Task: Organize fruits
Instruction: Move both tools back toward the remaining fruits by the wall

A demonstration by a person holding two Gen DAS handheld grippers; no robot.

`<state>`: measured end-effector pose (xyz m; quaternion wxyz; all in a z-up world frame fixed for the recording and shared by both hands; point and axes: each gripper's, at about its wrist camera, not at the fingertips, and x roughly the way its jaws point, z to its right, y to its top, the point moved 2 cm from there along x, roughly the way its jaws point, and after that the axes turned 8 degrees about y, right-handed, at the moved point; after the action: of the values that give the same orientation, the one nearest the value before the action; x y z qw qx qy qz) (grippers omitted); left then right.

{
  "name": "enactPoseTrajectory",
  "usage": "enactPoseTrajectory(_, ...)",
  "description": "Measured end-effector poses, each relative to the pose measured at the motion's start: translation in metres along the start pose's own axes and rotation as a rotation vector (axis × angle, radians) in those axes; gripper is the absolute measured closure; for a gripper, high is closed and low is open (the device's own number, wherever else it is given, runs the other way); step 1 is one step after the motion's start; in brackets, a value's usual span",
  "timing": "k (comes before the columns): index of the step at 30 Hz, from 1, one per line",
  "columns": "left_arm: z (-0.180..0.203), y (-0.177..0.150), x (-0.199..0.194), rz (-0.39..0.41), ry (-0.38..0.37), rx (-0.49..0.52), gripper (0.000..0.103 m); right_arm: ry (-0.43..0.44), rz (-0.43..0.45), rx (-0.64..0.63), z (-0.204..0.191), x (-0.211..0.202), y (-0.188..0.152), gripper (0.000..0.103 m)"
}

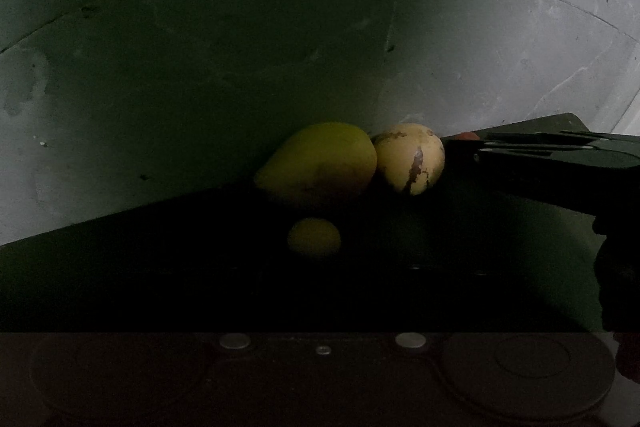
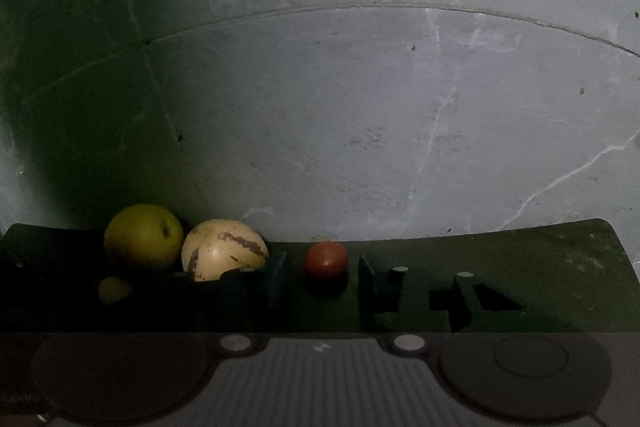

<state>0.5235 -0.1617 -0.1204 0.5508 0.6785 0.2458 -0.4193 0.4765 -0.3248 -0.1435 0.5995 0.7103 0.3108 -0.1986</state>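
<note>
1. We see a dark desk against a grey marbled wall.
2. A yellow-green mango touches a cream, brown-streaked pepino melon; a small yellow fruit lies apart in front of them.
3. In the right wrist view, a small red fruit sits between the right tongs' spread fingers, untouched.
4. The left tongs are lost in the dark; we cannot tell their state.
</note>
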Motion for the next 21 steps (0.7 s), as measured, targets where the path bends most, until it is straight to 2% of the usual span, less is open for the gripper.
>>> enactPoseTrajectory(10,0.002,0.001,0.001,0.005,0.009,0.000,0.058,0.008,-0.009,0.019,0.004,0.004,0.000,0.074)
enactPoseTrajectory(13,0.002,0.001,0.000,0.007,0.013,0.006,0.064,0.011,-0.011,0.022,0.001,-0.005,-0.004,0.076)
enactPoseTrajectory(15,0.003,0.002,0.001,0.008,0.015,0.008,0.072,0.012,-0.012,0.022,0.003,-0.008,-0.005,0.079)
enactPoseTrajectory(21,0.002,0.002,0.001,0.008,0.015,0.010,0.072,0.017,-0.015,0.027,0.005,-0.012,-0.011,0.082)
